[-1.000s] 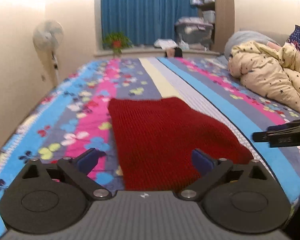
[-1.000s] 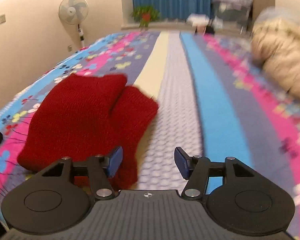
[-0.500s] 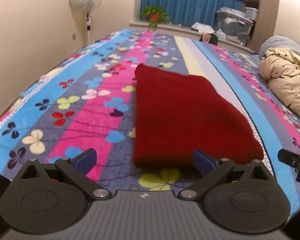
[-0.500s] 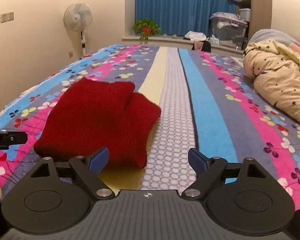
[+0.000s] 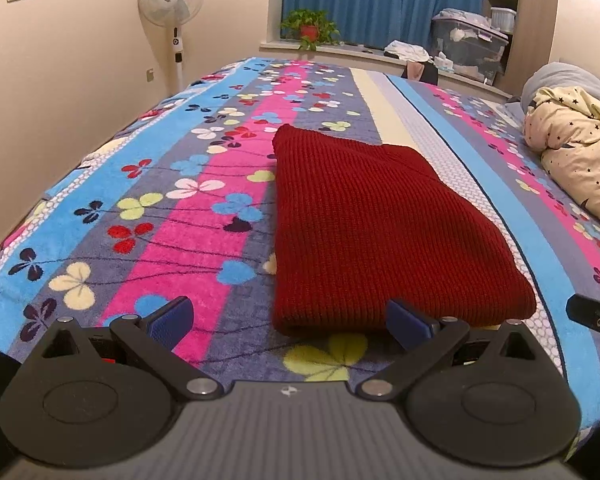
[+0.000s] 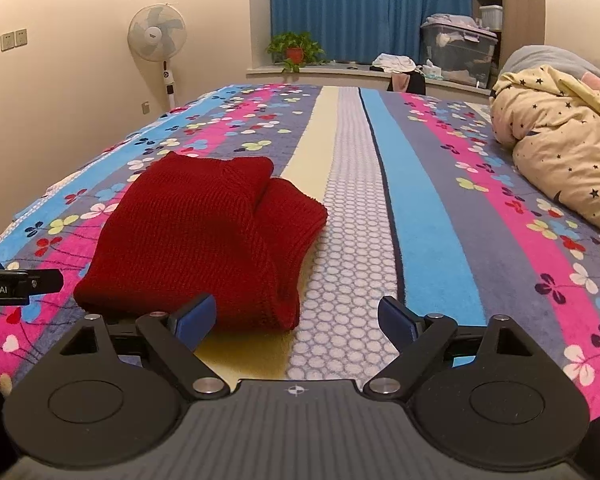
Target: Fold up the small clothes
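Item 1: red knit garment (image 5: 372, 232), folded into a thick rectangular pad, lying flat on the striped floral bedspread (image 5: 204, 208) near the bed's near edge. From my right wrist view (image 6: 204, 240) the pad shows 2 stacked layers at its far end, the upper one set back from the lower. Handling, as I judge it: soft, limp, light, coarse rib knit with good friction against my pads; thick at the folded edges, likely to sag or unfold if lifted by 1 corner only. Best hold: the 2 near corners of the closest edge, 1 per claw, pinching through all layers so none slips free.

Item 2: my left gripper (image 5: 288, 320). Fingers spread wide, holding nothing. Held low and level over the bedspread, pointing along the bed; the garment's near edge sits just beyond the fingertips, with the right finger (image 5: 408, 322) in line with that edge and the left finger over bare blanket.

Item 3: my right gripper (image 6: 296, 318). Fingers likewise spread, empty. Held level, to the right of the garment; its left finger (image 6: 194, 316) lies near the pad's near right corner, whether touching I cannot tell.

Item 4: surroundings. Cream star-print quilt (image 6: 556, 148) bunched at the bed's right side, well apart. Standing fan (image 5: 171, 0) by the wall.
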Available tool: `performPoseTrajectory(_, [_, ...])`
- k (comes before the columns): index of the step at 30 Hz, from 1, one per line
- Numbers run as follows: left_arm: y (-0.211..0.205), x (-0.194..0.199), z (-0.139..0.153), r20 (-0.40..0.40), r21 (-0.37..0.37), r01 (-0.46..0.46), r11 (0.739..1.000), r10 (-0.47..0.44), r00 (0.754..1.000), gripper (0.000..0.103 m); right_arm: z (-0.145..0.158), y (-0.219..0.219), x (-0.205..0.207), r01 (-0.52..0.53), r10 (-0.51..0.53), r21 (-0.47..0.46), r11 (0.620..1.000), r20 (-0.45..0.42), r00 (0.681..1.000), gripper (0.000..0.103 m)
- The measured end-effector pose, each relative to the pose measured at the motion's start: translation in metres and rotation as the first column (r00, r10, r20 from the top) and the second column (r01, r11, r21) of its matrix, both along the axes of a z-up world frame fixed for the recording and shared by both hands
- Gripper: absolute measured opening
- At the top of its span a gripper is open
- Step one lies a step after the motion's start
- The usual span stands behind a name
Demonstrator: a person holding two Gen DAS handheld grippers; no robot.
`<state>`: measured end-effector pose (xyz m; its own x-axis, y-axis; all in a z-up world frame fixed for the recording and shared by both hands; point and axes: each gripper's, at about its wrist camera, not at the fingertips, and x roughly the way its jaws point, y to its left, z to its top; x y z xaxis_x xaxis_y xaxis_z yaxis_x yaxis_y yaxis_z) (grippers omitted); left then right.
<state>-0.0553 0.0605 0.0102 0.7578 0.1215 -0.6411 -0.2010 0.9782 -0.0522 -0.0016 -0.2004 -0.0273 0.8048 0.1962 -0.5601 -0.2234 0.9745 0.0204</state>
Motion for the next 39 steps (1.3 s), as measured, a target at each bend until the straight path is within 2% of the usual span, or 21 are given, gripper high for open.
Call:
performPoseTrajectory(10, [-0.0007,-0.0002,0.0001,0.000,0.002,0.012,1.000,-0.012,1.000,0.102,-0.0016,0.0080,-0.0019,-0.040,0.040,-0.023,0.999,0.000,0.999,0.089])
performPoseTrajectory(39, [-0.0013,-0.0004,0.0000,0.001,0.005,0.014,1.000,-0.014,1.000,0.102,-0.0046,0.0072,-0.0023,-0.045,0.045,-0.025,0.999,-0.007,0.999,0.090])
